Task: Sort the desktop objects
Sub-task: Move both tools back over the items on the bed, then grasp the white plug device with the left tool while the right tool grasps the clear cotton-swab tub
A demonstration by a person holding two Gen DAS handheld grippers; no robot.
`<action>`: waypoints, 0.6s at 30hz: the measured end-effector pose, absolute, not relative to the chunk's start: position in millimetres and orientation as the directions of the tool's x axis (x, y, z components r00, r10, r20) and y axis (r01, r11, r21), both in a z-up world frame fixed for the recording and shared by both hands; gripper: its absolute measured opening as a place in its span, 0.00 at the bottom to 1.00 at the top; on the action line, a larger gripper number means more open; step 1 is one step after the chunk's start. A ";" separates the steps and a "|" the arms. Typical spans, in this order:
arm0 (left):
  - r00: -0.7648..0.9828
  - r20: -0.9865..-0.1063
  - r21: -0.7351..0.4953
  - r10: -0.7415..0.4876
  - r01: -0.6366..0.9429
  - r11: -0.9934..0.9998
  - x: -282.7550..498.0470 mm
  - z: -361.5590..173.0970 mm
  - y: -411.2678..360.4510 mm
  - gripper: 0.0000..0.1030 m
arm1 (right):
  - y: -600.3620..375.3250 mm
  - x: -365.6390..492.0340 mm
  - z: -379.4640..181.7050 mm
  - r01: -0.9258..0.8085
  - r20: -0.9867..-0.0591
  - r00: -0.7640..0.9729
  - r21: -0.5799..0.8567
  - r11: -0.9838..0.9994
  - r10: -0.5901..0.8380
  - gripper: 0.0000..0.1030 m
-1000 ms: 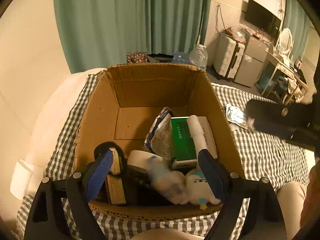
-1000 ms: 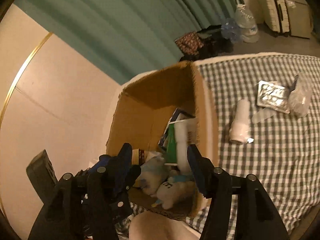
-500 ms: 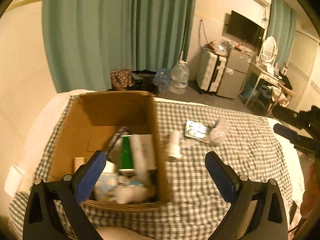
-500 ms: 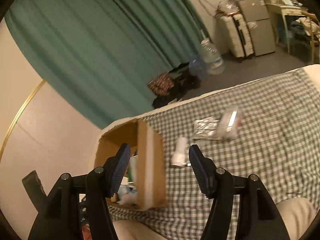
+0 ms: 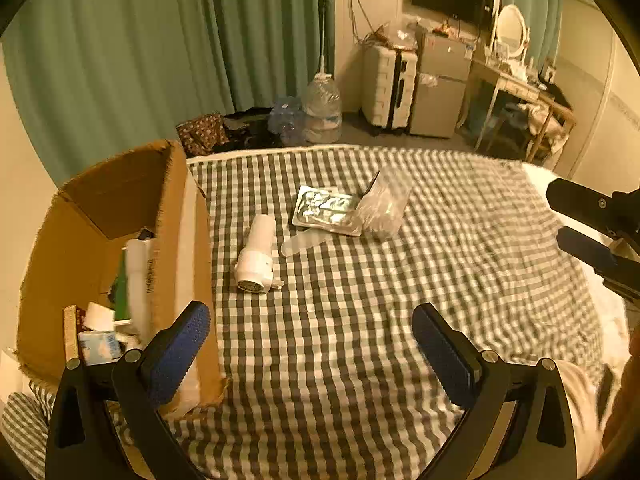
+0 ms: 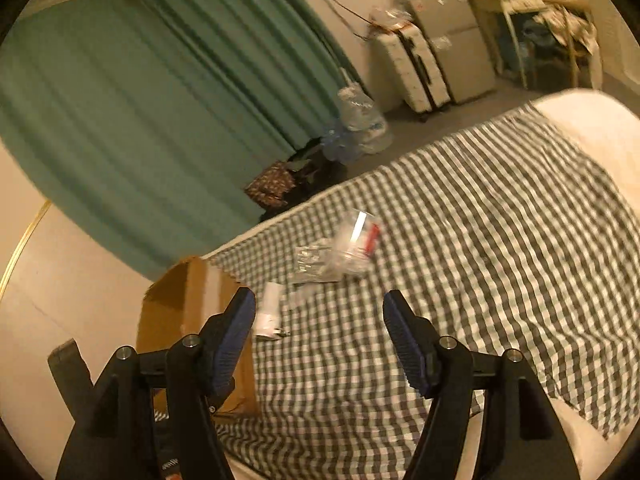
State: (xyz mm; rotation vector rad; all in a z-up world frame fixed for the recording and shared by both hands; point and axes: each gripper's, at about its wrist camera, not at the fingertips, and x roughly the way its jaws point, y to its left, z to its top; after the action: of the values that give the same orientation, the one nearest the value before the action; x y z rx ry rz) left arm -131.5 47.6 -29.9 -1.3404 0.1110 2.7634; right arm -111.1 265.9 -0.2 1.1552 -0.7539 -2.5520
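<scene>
A cardboard box [image 5: 176, 216] [image 6: 188, 312] with several items inside stands at the left on the checked cloth [image 5: 360, 320]. On the cloth lie a white cylindrical device [image 5: 256, 254] [image 6: 269, 310], a silver blister pack [image 5: 326, 210] [image 6: 312, 266], a clear plastic piece [image 5: 300, 242] and a clear bag [image 5: 384, 206] [image 6: 358, 246]. My left gripper [image 5: 312, 330] is wide open above the bare cloth, with nothing between its fingers. My right gripper [image 6: 318, 316] hovers short of the objects, its jaws opening and empty; it also shows at the right edge [image 5: 592, 232] of the left wrist view.
Beyond the bed's far edge are a large water bottle [image 5: 322, 106], dark bags [image 5: 224, 132], a white suitcase [image 5: 390, 84], a small fridge [image 5: 440, 84] and a desk [image 5: 520, 92]. Green curtains hang behind. A knee [image 5: 580, 396] shows at lower right.
Both grippers swung right, away from over the box to above the cloth. The left jaws spread wider and the right jaws widened too. The box now sits at the left of both views.
</scene>
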 end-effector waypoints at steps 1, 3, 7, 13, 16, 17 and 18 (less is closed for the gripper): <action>-0.616 -0.788 0.041 0.024 -0.091 -0.995 -135.7 -35.5 49.9 1.00 | 267.6 -114.3 -6.2 -0.001 -0.636 -0.652 0.546 -0.838 -0.413 0.64; -0.599 -0.800 0.049 0.011 -0.084 -0.995 -146.1 -49.7 54.0 1.00 | 268.0 -125.0 -23.1 -0.008 -0.661 -0.629 0.531 -0.848 -0.408 0.64; -0.573 -0.819 0.044 0.005 -0.073 -0.996 -171.2 -70.7 51.2 1.00 | 271.8 -142.0 -55.0 -0.016 -0.707 -0.600 0.478 -0.878 -0.374 0.64; -0.538 -0.843 0.051 -0.028 -0.027 -0.998 -214.0 -99.1 43.2 1.00 | 281.6 -163.9 -87.0 -0.043 -0.743 -0.560 0.468 -0.883 -0.367 0.64; -0.528 -0.848 0.042 -0.033 -0.006 -0.999 -232.0 -110.5 36.5 1.00 | 278.8 -176.9 -91.7 -0.038 -0.746 -0.548 0.473 -0.880 -0.378 0.64; -0.528 -0.848 0.050 -0.040 -0.006 -0.999 -238.5 -113.9 34.7 1.00 | 276.1 -184.7 -93.2 -0.032 -0.743 -0.539 0.489 -0.872 -0.397 0.64; -0.528 -0.848 0.057 -0.045 -0.007 -0.998 -242.9 -116.3 34.1 1.00 | 273.1 -191.3 -93.6 -0.028 -0.740 -0.533 0.499 -0.866 -0.410 0.64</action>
State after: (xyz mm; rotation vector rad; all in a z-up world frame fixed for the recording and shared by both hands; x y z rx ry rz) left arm -242.9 34.1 -116.3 -1.5364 0.0839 2.7641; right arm -191.3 273.1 -93.6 1.3781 -0.6829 -2.4762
